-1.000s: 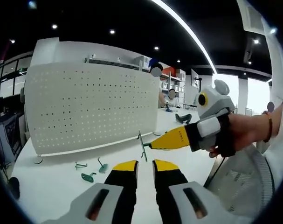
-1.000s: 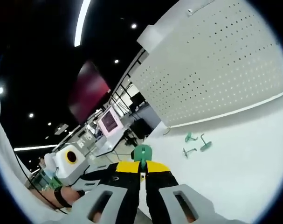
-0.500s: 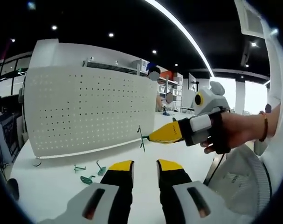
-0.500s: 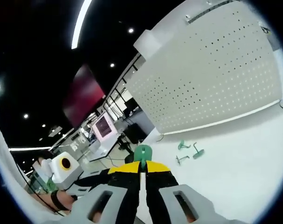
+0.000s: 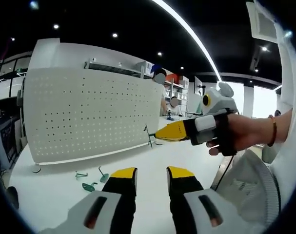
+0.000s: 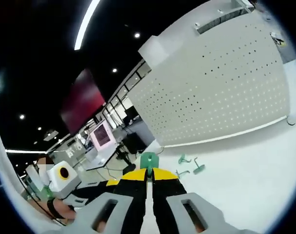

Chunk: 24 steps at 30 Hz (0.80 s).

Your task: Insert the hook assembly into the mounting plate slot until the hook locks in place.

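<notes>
A white pegboard mounting plate (image 5: pixel 89 114) stands upright on the white table (image 5: pixel 60 187); in the right gripper view the plate (image 6: pixel 221 92) fills the upper right. My right gripper (image 6: pixel 148 176) is shut on a green hook (image 6: pixel 148 159) whose round end sticks up above the yellow tips. From the left gripper view, that right gripper (image 5: pixel 160 135) is seen held by a hand, with the thin green hook (image 5: pixel 148 137) close in front of the plate's lower right part. My left gripper (image 5: pixel 151 174) is open and low over the table, holding nothing.
Several loose green hooks (image 5: pixel 91 179) lie on the table in front of the plate, also seen as hooks (image 6: pixel 189 165) in the right gripper view. A white mesh object (image 5: pixel 245 190) sits at the right. Shelves and screens stand behind the table.
The right gripper with its hook has risen and moved closer to the plate. The left gripper's jaws have spread a little wider.
</notes>
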Tool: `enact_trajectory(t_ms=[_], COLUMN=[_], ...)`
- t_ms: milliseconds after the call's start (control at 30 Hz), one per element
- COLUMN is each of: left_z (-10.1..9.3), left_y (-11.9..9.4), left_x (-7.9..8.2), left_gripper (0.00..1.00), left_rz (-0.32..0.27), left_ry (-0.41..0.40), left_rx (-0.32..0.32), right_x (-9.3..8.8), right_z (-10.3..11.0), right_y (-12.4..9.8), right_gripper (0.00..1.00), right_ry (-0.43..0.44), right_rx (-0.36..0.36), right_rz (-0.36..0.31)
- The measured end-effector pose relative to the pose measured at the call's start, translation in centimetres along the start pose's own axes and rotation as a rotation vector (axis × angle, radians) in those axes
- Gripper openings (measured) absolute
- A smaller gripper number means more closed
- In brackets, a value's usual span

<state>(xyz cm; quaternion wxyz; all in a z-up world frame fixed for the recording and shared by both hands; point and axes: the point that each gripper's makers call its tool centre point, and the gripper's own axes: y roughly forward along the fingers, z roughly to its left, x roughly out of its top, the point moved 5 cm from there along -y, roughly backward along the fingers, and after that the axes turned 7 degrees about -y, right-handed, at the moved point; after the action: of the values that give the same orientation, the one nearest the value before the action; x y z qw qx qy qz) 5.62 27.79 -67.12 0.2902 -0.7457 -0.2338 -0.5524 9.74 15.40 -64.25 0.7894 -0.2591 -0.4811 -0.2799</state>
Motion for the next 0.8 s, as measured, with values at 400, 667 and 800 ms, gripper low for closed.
enact_trajectory(t_ms=[400, 667, 800], left_z=[0.2, 0.5, 0.6], left_y=[-0.2, -0.5, -0.5], left_x=[0.2, 0.3, 0.5], left_gripper=[0.35, 0.39, 0.41], left_rz=[0.001, 0.004, 0.000], left_ry=[0.003, -0.003, 0.005], left_rx=[-0.026, -0.036, -0.041], right_x=[1.9, 3.0, 3.6], right_z=[-0.8, -1.2, -1.9], right_y=[-0.2, -0.1, 0.2], right_gripper=[0.02, 0.02, 0.02], right_ry=[-0.042, -0.088, -0.119], right_rx=[-0.067, -0.092, -0.155], right_rz=[-0.037, -0.061, -0.074])
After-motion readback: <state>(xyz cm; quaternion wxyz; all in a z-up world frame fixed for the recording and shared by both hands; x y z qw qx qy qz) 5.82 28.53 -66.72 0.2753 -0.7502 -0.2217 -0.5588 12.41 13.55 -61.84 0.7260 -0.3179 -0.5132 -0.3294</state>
